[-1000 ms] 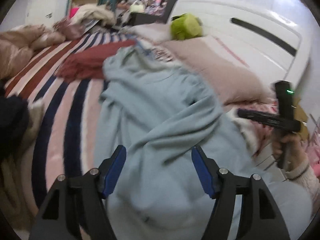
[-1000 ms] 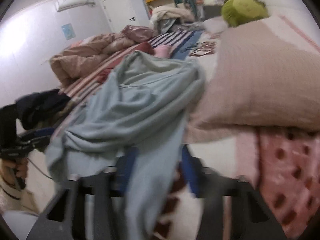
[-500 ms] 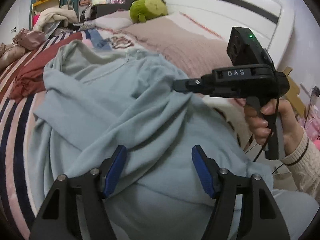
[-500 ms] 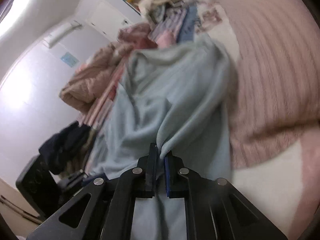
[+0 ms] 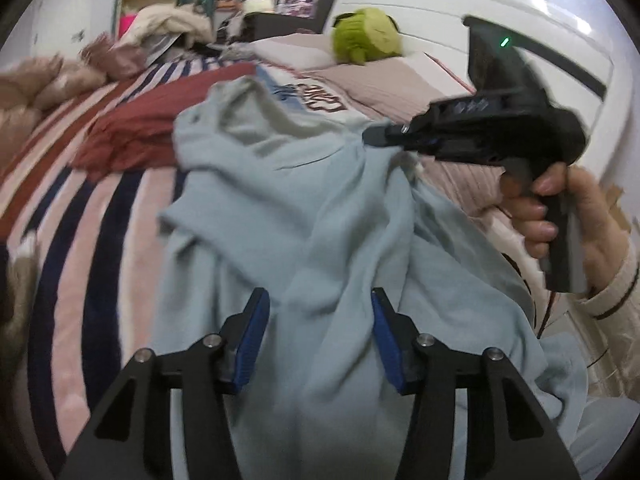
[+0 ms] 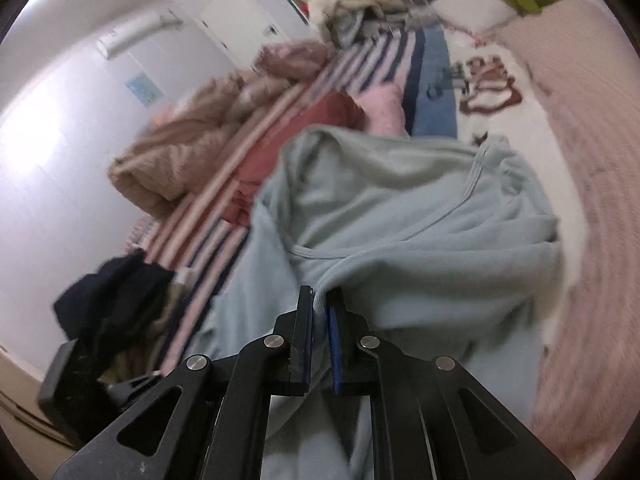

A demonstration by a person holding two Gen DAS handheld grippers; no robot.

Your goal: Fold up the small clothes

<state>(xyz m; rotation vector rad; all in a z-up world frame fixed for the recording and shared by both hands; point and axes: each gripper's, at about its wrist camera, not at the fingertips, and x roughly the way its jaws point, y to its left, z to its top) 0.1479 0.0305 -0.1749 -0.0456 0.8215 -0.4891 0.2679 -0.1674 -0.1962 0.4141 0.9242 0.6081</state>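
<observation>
Left gripper (image 5: 318, 338): blue pads apart and closing, a ridge of the rumpled pale-blue knit garment (image 5: 304, 216) between them, no clear pinch. Right gripper (image 6: 320, 332): jaws narrow, easing slightly apart, a fold of the same garment's edge caught between the pads. Garment spreads ahead of both grippers over the striped pink-and-navy bedspread (image 5: 100, 216). Beyond it to the left, a folded dark-red cloth (image 5: 136, 128). Farthest, a green plush toy (image 5: 366, 38) on the pillows.

The pale blue fleece garment (image 5: 304, 208) lies on the striped bed (image 5: 100, 216); dark red folded cloth (image 5: 140, 132) at ten o'clock, green plush toy (image 5: 366, 40) at one o'clock.
</observation>
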